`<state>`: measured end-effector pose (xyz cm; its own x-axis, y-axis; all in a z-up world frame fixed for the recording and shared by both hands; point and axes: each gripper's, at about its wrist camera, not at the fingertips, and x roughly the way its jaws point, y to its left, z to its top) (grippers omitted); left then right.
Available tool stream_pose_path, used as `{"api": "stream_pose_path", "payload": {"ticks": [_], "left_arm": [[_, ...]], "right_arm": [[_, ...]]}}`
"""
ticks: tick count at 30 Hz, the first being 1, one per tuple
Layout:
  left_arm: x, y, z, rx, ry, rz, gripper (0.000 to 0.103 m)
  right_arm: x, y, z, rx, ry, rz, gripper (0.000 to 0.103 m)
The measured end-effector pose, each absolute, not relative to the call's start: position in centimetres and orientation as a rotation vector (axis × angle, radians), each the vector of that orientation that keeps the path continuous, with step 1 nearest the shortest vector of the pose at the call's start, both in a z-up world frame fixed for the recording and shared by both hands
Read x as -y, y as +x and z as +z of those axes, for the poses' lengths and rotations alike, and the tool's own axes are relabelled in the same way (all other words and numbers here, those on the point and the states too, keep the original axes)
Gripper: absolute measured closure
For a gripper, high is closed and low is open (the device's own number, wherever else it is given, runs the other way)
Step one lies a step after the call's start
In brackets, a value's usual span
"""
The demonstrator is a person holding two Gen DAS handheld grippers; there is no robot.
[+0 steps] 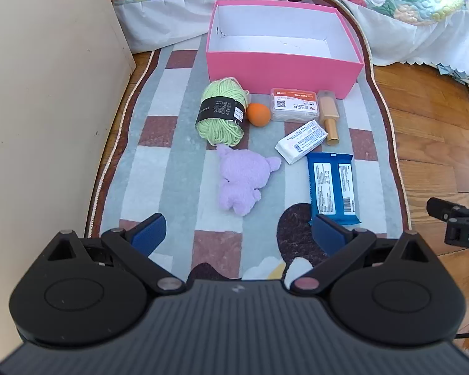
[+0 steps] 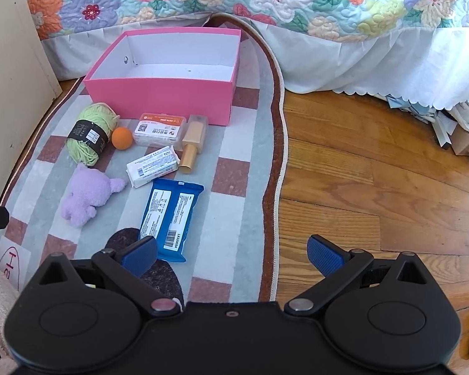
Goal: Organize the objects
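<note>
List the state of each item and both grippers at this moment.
Pink box: open, empty.
Yarn: on rug, label on.
Orange ball: beside yarn.
Plush toy: lying on rug.
Blue packet: flat, sealed.
Left gripper: open, empty.
Right gripper: open, empty.

Seven small items [image 1: 259, 143] lie before the empty pink box [image 1: 281, 68].

Open-topped pink cardboard box [image 1: 281, 68] reachable from above, its near wall crowded by green yarn skein [image 1: 221, 114], orange ball [image 1: 258, 114], clear plastic case [image 1: 294, 104], gold bottle [image 1: 328, 115]; beige cabinet panel [image 1: 47, 93] blocks left
</note>
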<state>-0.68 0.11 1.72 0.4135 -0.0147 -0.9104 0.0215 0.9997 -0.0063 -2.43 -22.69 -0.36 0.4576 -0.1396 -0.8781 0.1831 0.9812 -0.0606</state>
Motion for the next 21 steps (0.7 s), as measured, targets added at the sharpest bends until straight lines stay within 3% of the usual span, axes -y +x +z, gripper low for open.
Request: {"api": "stream_pose_path", "payload": {"ticks": [21], "left_arm": [[0.4, -0.96, 1.0, -1.173, -0.019, -0.014, 0.002]], "right_arm": [[22.98, -2.46, -0.45, -1.081, 0.045, -0.205, 0.0]]}}
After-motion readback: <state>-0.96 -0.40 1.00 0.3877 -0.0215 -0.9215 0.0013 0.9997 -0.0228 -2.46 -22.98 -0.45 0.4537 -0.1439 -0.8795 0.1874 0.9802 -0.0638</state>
